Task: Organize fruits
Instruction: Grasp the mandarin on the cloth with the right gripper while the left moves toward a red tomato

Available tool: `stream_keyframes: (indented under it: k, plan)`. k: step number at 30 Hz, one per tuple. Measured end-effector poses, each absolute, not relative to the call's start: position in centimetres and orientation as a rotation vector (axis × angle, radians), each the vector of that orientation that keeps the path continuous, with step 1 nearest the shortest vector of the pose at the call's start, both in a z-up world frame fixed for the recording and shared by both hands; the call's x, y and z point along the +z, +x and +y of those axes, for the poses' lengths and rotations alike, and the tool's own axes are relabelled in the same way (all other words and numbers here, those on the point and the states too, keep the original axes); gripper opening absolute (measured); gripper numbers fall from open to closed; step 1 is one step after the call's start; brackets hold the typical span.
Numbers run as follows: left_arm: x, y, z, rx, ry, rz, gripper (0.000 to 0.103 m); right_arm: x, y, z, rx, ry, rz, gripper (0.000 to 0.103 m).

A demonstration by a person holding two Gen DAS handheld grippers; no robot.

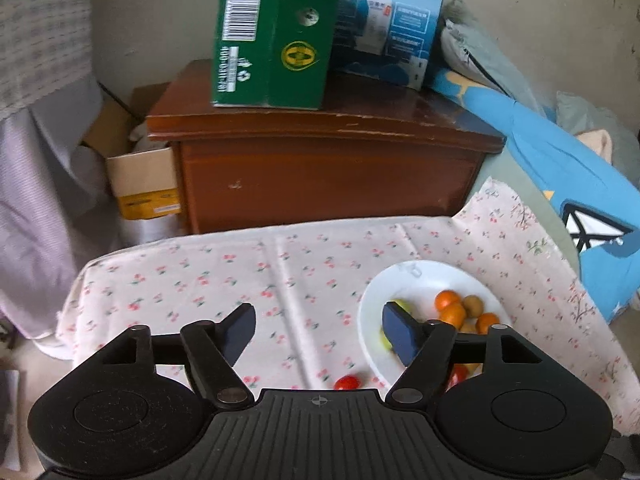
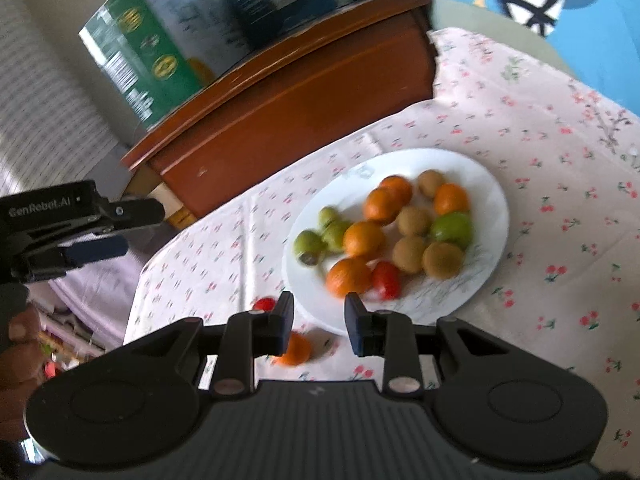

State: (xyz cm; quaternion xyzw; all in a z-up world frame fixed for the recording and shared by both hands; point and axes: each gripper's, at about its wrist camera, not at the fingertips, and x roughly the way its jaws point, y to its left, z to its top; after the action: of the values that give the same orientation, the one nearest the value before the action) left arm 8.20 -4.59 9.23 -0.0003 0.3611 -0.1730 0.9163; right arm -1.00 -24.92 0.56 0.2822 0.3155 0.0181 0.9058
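A white plate [image 2: 480, 176] on the cherry-print cloth holds several oranges [image 2: 363, 239], brown kiwis [image 2: 442, 259], green fruits [image 2: 452, 229] and a red tomato [image 2: 386, 279]. A loose orange [image 2: 297, 349] and a loose red tomato [image 2: 265, 304] lie on the cloth just left of the plate. My right gripper [image 2: 319, 326] is open and empty, above the plate's near edge beside the loose orange. My left gripper [image 1: 318, 330] is open and empty above the cloth; its right finger overlaps the plate [image 1: 420, 280]. The loose tomato [image 1: 346, 382] lies between its fingers, lower down.
A brown wooden cabinet [image 1: 320, 168] stands behind the table with a green box [image 1: 276, 32] and a blue box [image 1: 388, 24] on top. A cardboard box [image 1: 140, 184] sits to its left. A blue cushion [image 1: 560, 160] lies at the right. The left gripper shows in the right wrist view [image 2: 80, 232].
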Motion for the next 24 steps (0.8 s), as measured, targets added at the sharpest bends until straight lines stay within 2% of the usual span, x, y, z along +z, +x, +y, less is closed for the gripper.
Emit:
stream_keyframes:
  k: [24]
  plan:
    - [7.1,9.1,-4.8,-0.308,0.041,0.862,0.072,-2.3,1.5,-20.4,0.114,0.434,0.734,0.036]
